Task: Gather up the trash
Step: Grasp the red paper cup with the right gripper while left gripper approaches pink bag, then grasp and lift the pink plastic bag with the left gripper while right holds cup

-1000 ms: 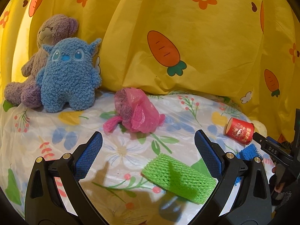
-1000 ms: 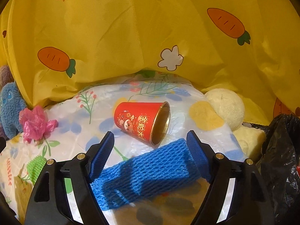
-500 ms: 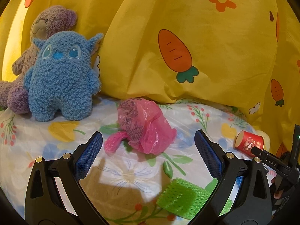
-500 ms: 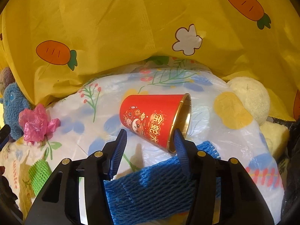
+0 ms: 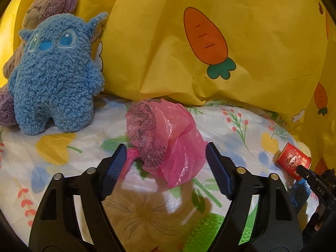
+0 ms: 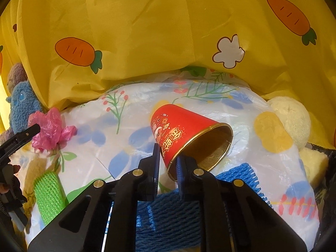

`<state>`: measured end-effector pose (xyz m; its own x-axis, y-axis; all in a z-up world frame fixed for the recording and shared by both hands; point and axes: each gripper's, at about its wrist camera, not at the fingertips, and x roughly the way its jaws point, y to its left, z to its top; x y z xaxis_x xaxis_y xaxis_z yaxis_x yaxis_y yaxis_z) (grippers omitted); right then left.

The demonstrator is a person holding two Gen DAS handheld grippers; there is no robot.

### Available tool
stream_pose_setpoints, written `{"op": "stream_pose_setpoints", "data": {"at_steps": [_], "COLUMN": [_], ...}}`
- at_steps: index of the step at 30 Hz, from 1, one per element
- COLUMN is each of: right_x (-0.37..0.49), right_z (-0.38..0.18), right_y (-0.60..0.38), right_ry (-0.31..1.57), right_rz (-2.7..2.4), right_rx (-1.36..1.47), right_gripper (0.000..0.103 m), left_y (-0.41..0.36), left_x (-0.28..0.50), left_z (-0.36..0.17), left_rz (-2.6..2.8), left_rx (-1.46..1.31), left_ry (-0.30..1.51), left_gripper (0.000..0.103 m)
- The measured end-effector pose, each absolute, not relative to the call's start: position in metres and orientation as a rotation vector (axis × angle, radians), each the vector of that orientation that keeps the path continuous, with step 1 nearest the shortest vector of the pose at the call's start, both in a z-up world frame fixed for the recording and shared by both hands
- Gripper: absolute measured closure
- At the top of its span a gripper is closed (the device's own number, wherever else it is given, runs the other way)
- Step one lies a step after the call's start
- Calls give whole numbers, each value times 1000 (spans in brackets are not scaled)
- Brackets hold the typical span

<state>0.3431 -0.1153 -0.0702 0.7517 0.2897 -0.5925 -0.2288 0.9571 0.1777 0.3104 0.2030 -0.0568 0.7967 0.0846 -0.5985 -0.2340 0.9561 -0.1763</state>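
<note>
In your left wrist view, the blue plush toy (image 5: 54,77) is sitting at the upper left, leaning against a purple bear (image 5: 46,4) and the yellow carrot-print fabric (image 5: 210,63). At the centre, your left gripper (image 5: 164,171) is standing partly spread and has just been closing; the crumpled pink plastic bag (image 5: 168,145) is lying between the pads, its twisted tail just at the left pad, and you cannot tell whether either pad is pressing it. A green foam net (image 5: 210,231) is showing at the bottom edge, under the right finger. The bag is resting on the floral plastic sheet (image 5: 63,157).

In your right wrist view, that pink bag (image 6: 50,132) is lying at the far left, the green net (image 6: 49,195) below it. At the centre, your right gripper (image 6: 168,166) has just been closing and is now pinching the rim wall of the red paper cup (image 6: 180,136), one pad outside, one inside the mouth. The cup is lying tipped, mouth toward the lower right, just above the blue foam net (image 6: 168,210). A cream plush ball (image 6: 292,121) is sitting at the right.
</note>
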Motion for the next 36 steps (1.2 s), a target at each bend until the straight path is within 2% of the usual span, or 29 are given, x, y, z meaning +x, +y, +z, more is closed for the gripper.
{"op": "stream_pose_setpoints", "data": {"at_steps": [5,10,12,15,36], "right_x": [338,336,334,331,255], "right_z": [-68,-67,-66,-65,-9], "right_y": [-112,-111,-110,-108,-118], "right_ry": [640,631,624,618,490], "right_rz": [280,274,275,280,353], "right_rx": [74,72,66,57,47], "right_gripper": [88,88,93,98,98], "left_y": [203,200,196,192,136], "left_x": [319,315,312,305,206], "left_z": [-65,-62,-59,-51,13], "left_rz": [152,142,140,137,100], "left_rx": [-257,-253,-245,-240,-148], "left_ry": [670,656,648,625,483], "left_gripper": [67,86,91,94,96]}}
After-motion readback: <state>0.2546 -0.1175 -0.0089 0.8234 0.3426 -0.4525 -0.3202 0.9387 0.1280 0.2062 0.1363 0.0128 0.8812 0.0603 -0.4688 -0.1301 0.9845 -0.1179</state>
